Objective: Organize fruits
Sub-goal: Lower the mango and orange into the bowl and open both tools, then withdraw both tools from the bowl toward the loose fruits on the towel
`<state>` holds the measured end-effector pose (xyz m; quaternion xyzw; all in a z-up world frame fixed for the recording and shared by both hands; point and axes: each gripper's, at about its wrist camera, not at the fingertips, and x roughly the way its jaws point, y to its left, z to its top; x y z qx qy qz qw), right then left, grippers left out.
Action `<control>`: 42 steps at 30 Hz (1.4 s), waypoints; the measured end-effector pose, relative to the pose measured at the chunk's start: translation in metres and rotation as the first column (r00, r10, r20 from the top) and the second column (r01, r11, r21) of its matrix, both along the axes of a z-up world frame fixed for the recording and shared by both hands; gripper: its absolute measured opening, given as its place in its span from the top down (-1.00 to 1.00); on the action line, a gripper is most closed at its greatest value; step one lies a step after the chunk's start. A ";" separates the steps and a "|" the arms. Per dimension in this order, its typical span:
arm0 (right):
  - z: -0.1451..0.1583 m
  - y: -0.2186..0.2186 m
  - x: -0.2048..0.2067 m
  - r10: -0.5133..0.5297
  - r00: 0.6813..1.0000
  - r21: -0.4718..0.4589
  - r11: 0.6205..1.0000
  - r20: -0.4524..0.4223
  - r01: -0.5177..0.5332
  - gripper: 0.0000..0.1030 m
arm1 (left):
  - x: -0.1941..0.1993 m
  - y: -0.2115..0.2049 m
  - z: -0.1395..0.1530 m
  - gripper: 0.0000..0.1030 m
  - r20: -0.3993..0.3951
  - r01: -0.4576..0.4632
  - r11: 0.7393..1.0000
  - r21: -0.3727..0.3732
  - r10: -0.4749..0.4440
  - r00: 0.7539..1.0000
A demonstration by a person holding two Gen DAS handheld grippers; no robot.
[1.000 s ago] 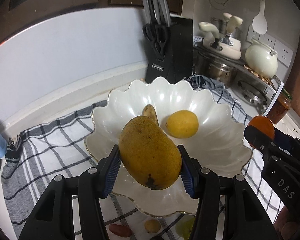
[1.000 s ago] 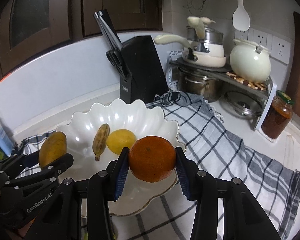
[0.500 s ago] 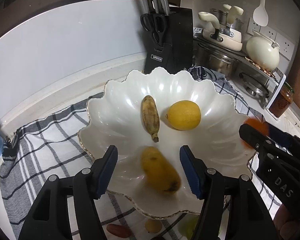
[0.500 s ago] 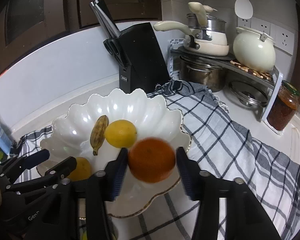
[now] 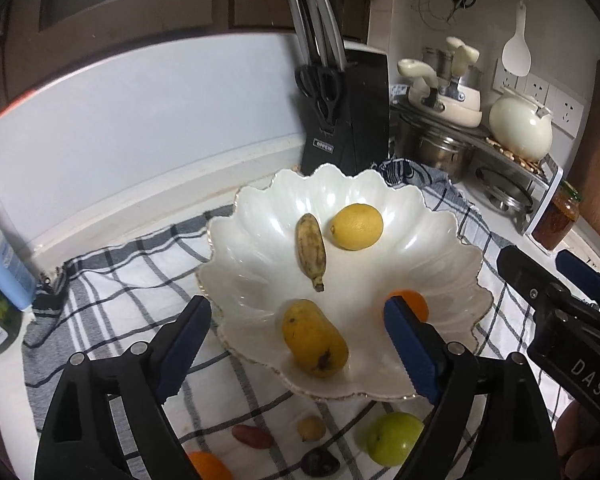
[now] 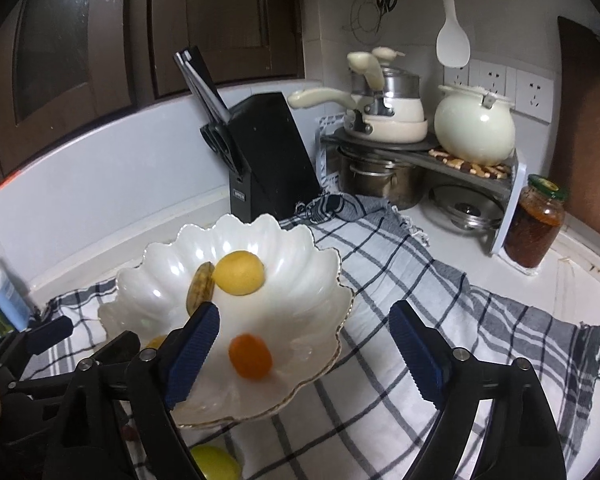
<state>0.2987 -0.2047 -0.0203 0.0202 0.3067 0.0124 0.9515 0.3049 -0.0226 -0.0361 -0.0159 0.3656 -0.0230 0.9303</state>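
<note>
A white scalloped bowl (image 5: 440, 216) stands on a checked cloth (image 5: 112, 280). In it lie a small banana (image 5: 311, 251), a lemon (image 5: 357, 226), a yellow mango (image 5: 314, 338) and an orange (image 5: 414, 305). My left gripper (image 5: 296, 344) is open and empty above the bowl's near rim, its jaws either side of the mango. My right gripper (image 6: 304, 346) is open and empty over the bowl (image 6: 324, 280), above the orange (image 6: 251, 356). The lemon (image 6: 239, 273) and banana (image 6: 200, 289) show behind it.
On the cloth in front of the bowl lie a green fruit (image 5: 394, 438), another orange (image 5: 210, 466) and several small fruits (image 5: 311, 429). A knife block (image 5: 348, 116), pots on a rack (image 6: 384, 120), a jar (image 6: 534, 222) and bottles (image 5: 2, 268) stand around.
My left gripper opened and dropped the mango into the bowl. My right gripper opened and dropped the orange into the bowl. Both have drawn back and up a little.
</note>
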 end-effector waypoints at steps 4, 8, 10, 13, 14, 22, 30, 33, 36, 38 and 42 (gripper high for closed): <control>0.015 0.003 -0.014 -0.002 1.000 -0.005 1.000 0.031 0.002 -0.76 | -0.015 0.004 0.012 -0.73 0.023 -0.008 1.000 -0.002 0.009 1.000; 0.031 0.006 -0.032 -0.004 0.998 -0.018 1.000 0.070 0.005 -0.81 | -0.028 0.007 0.024 -0.74 0.047 -0.018 1.000 -0.007 0.019 0.999; 0.037 0.008 -0.040 -0.002 0.997 -0.020 1.000 0.082 0.004 -0.82 | -0.035 0.010 0.030 -0.76 0.060 -0.023 1.000 -0.008 0.024 0.998; 0.043 0.010 -0.050 -0.001 0.996 -0.017 1.000 0.094 0.003 -0.82 | -0.048 0.013 0.038 -0.76 0.080 -0.028 1.000 -0.009 0.028 0.996; 0.045 0.011 -0.054 -0.001 0.995 -0.016 1.000 0.097 0.002 -0.82 | -0.051 0.014 0.040 -0.76 0.084 -0.029 1.000 -0.011 0.029 0.996; 0.056 0.017 -0.080 -0.001 0.992 -0.016 1.000 0.123 0.003 -0.82 | -0.077 0.021 0.052 -0.76 0.109 -0.037 0.999 -0.010 0.038 0.993; 0.060 0.023 -0.103 -0.016 0.990 -0.033 0.999 0.138 0.021 -0.82 | -0.098 0.033 0.059 -0.77 0.132 -0.054 0.998 -0.011 0.055 0.990; 0.060 0.026 -0.109 -0.018 0.990 -0.034 0.999 0.139 0.023 -0.82 | -0.105 0.037 0.060 -0.77 0.136 -0.059 0.998 -0.010 0.059 0.989; 0.060 0.029 -0.113 -0.017 0.990 -0.036 0.999 0.138 0.022 -0.82 | -0.111 0.041 0.061 -0.78 0.142 -0.064 0.998 -0.009 0.065 0.988; 0.060 0.031 -0.117 -0.016 0.990 -0.040 0.999 0.140 0.022 -0.82 | -0.115 0.044 0.061 -0.81 0.145 -0.071 0.997 -0.010 0.072 0.987; 0.059 0.034 -0.122 -0.020 0.990 -0.045 0.999 0.140 0.027 -0.82 | -0.122 0.049 0.059 -0.86 0.150 -0.079 0.997 -0.012 0.080 0.985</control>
